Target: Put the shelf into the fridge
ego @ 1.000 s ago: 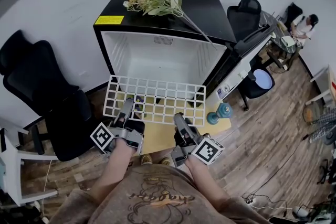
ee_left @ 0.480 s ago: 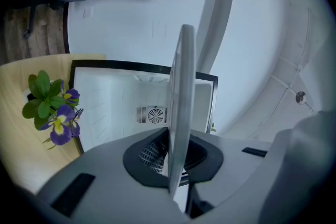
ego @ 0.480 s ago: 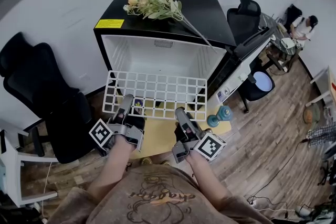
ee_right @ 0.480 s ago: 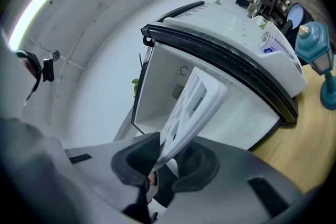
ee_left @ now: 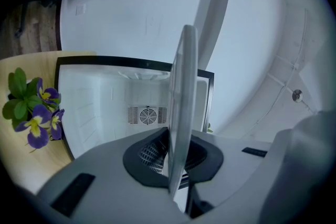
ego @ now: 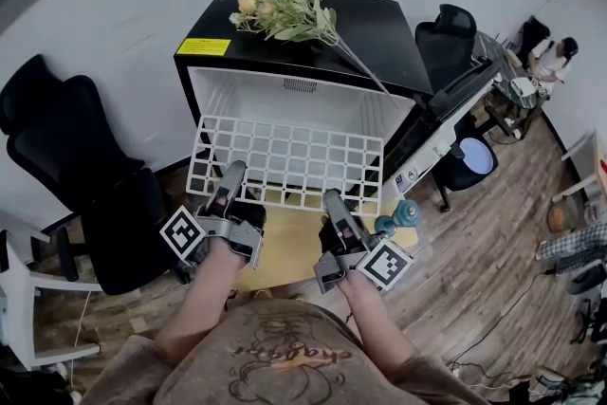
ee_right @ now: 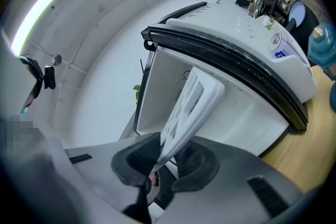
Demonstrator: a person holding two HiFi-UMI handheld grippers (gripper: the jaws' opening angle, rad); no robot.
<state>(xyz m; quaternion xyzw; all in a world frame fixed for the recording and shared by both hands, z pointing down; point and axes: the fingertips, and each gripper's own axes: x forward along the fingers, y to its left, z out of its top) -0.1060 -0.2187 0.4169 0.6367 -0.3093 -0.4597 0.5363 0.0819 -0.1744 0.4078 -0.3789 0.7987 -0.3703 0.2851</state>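
Raised and carried farther toward the opening since a second ago: shelf (ego: 285, 161), both tools with it.

- Place: shelf held level before the open fridge (ego: 379, 28), far edge at its mouth, near edge over the tabletop (ego: 285, 256); not yet inside.
- Left tool (ego: 231, 177): clamped narrow on the near rail, left of middle.
- Right tool (ego: 334, 206): clamped likewise, right of middle.
- Handling, by my judgement: white wire grid, light and stiff, with a smooth coating that may slip or swing in a pinch. Best held on the near rail at two spaced points.
- Head view only: whole grid; bouquet (ego: 285, 0) on the fridge top; door (ego: 446, 104) swung right.
- Left gripper view only: shelf edge-on; fan grille (ee_left: 147, 115) on the fridge's back wall; purple flowers (ee_left: 34, 120) at left.
- Right gripper view only: door's inner face.
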